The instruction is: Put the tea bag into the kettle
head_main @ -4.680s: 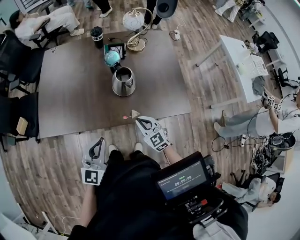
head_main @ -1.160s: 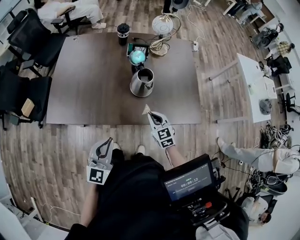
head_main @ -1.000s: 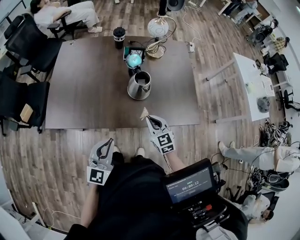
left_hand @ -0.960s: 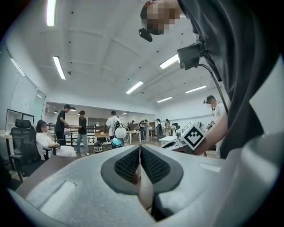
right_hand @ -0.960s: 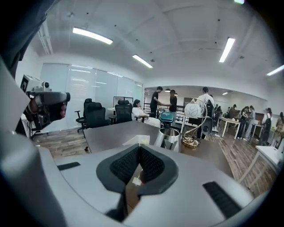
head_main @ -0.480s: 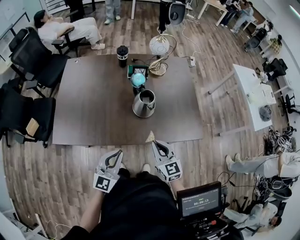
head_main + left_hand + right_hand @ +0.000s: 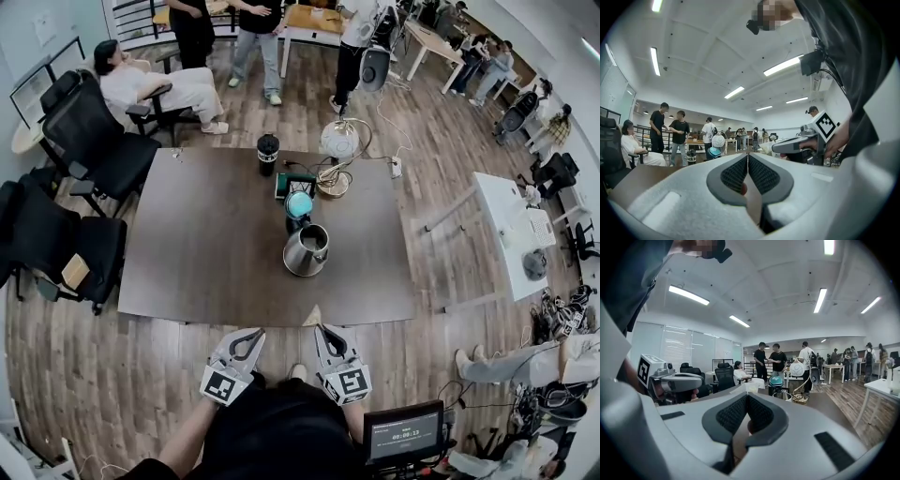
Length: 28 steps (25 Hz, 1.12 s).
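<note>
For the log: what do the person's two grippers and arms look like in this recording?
Both the left gripper and right gripper are light grey shells with tapered jaws, black ribbed pads and a white cube with black square markers. The person wears a black top.

The tea bag [image 7: 313, 316] is a pale, 3-cornered pouch pinched at the tip of the right gripper [image 7: 321, 330], up at the near edge of the counter [image 7: 187, 244]. The kettle [image 7: 307, 250] is a shiny steel pot. It stands upright mid-counter with its round mouth open, well apart from the tea bag.
</note>
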Each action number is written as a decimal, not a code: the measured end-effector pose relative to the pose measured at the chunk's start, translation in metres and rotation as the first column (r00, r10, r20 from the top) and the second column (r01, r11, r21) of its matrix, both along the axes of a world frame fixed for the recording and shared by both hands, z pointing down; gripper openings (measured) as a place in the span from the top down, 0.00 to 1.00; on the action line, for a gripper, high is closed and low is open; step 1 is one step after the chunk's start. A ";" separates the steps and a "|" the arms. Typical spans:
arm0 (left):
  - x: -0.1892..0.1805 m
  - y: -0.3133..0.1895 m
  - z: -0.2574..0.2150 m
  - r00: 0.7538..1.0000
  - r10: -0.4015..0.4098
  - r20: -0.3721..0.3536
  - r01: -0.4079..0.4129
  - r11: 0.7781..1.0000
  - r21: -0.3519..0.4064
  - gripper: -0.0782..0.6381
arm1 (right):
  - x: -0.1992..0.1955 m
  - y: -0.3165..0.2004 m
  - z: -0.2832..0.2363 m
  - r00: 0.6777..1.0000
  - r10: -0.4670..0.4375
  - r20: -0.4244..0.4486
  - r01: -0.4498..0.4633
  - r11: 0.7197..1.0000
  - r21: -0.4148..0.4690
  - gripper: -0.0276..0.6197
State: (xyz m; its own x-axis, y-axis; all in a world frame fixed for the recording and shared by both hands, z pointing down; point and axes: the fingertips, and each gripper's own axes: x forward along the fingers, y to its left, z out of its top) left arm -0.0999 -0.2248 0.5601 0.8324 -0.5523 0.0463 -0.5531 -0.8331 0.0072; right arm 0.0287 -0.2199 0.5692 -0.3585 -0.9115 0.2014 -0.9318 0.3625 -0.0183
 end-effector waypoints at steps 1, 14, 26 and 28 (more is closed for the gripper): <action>-0.002 -0.001 0.000 1.000 0.004 -0.002 -0.004 1.000 -0.004 0.89 | -0.002 -0.001 -0.003 1.000 0.004 -0.002 -0.004 1.000 0.006 0.95; -0.032 -0.026 0.002 0.997 0.070 -0.022 -0.071 0.997 -0.034 0.89 | -0.022 -0.015 -0.012 0.996 0.090 -0.010 -0.089 0.996 0.023 0.94; 0.033 -0.073 0.006 0.997 0.038 0.073 -0.036 0.999 -0.024 0.89 | 0.054 -0.057 0.005 0.993 0.109 0.051 -0.111 0.993 0.029 0.95; 0.050 -0.080 0.005 0.996 0.030 0.088 -0.028 0.999 -0.021 0.89 | 0.071 -0.067 0.007 0.993 0.100 0.061 -0.102 0.994 0.031 0.95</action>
